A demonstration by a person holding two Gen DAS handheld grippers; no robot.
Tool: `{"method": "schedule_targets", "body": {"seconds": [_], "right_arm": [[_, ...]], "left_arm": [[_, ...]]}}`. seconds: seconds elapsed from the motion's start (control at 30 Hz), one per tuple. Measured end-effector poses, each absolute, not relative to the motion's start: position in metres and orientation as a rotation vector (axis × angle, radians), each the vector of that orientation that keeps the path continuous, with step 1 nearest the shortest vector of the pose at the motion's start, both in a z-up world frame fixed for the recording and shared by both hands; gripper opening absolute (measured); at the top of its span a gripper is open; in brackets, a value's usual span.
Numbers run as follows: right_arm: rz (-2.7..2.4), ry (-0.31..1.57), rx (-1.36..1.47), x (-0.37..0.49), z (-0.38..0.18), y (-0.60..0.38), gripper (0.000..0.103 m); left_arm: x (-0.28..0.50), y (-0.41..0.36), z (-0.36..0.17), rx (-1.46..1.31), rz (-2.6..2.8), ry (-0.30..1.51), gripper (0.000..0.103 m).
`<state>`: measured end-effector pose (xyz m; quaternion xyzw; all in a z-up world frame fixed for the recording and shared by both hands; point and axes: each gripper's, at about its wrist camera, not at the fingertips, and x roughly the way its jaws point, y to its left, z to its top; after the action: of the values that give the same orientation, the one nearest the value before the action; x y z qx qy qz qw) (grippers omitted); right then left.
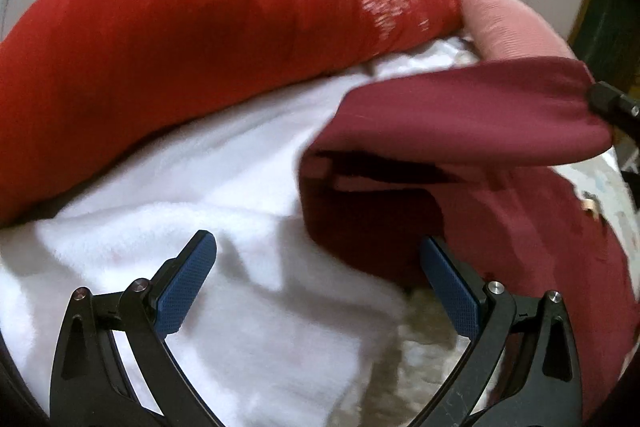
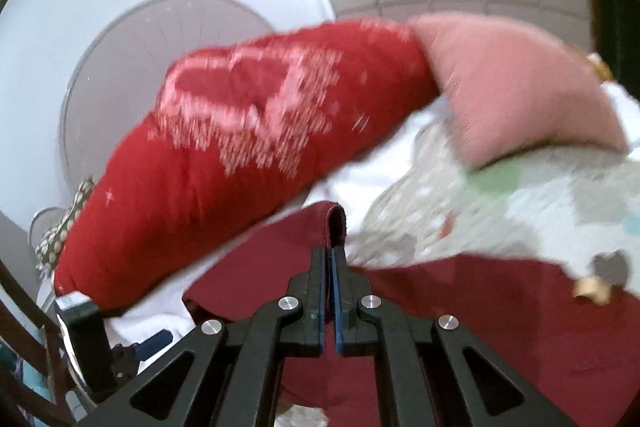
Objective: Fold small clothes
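A dark red small garment [image 1: 472,115] lies on a white blanket [image 1: 224,187] on a bed. My left gripper [image 1: 316,267] is open and empty just above the blanket, its right finger beside the garment's lower fold. My right gripper [image 2: 331,255] is shut on the garment's hemmed edge [image 2: 332,223] and holds that edge lifted over the rest of the garment [image 2: 500,331]. The right gripper's tip shows at the right edge of the left wrist view [image 1: 612,103], pinching the lifted flap.
A big red cushion with a white pattern [image 1: 180,27] [image 2: 248,147] lies behind the garment. A pink cushion [image 2: 512,83] is to its right. A patterned quilt [image 2: 520,203] covers the bed at right. A white wall and a round fan [image 2: 132,67] stand behind.
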<state>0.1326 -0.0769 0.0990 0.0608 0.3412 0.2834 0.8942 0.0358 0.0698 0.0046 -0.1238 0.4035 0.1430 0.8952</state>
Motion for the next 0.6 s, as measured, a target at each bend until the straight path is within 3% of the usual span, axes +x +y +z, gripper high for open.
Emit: {"method": "schedule_targets", "body": {"seconds": [0.3,0.6], "right_arm": [[0.384,0.600,0.099,0.107,0.139,-0.178,0.002],[0.185,0.696,0.121,0.100,0.107,-0.279,0.002]], "left_arm": [[0.028,0.050,0.019,-0.268,0.146,0.773,0.102],[0.034,0.027,0.016,-0.211,0.098,0.790,0.102]]}}
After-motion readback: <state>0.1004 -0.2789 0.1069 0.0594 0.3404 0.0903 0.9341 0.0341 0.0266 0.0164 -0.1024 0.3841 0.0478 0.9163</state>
